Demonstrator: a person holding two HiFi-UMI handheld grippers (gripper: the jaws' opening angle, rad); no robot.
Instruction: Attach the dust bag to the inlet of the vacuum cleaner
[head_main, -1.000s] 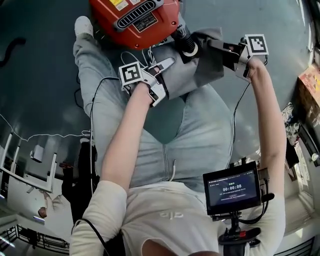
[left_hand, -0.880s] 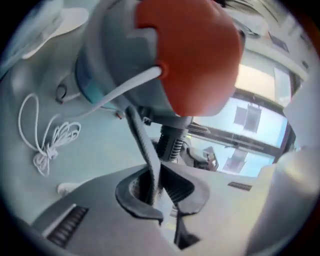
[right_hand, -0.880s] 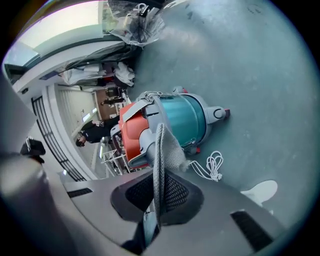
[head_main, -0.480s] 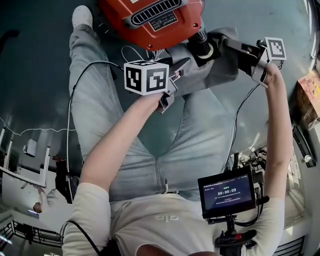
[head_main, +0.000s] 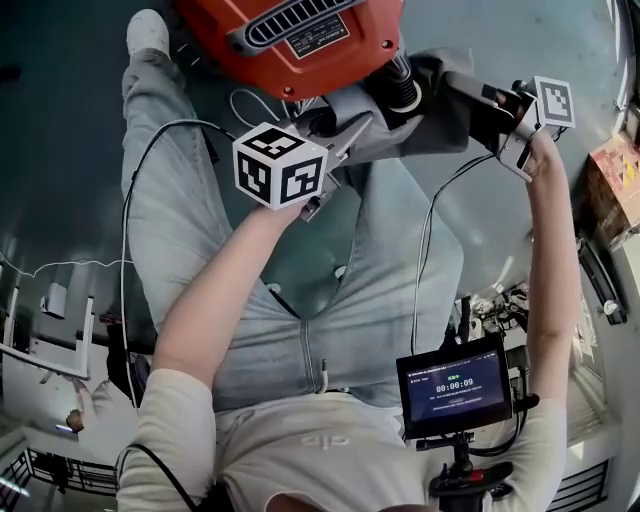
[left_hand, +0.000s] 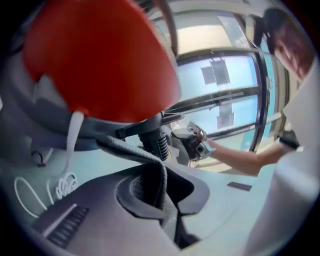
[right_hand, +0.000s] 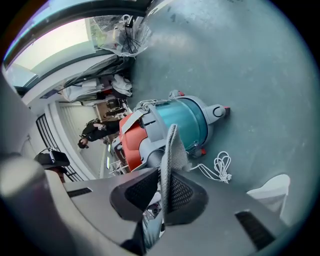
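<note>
Floor (right_hand: 260, 75) is showing glossy teal, vacuum cleaner (head_main: 300, 35) running off-frame. Left gripper (left_hand: 161, 190) and right gripper (right_hand: 165, 192) are clamping the dust bag (head_main: 400, 130).

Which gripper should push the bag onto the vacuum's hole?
Probably left: the left gripper pinches the bag with the inlet just ahead; the right gripper seems to grip it farther off.

The small monitor (head_main: 458, 386) reads 00:00:09; the label (head_main: 320, 34) on the vacuum cleaner (head_main: 285, 62) is unreadable.
</note>
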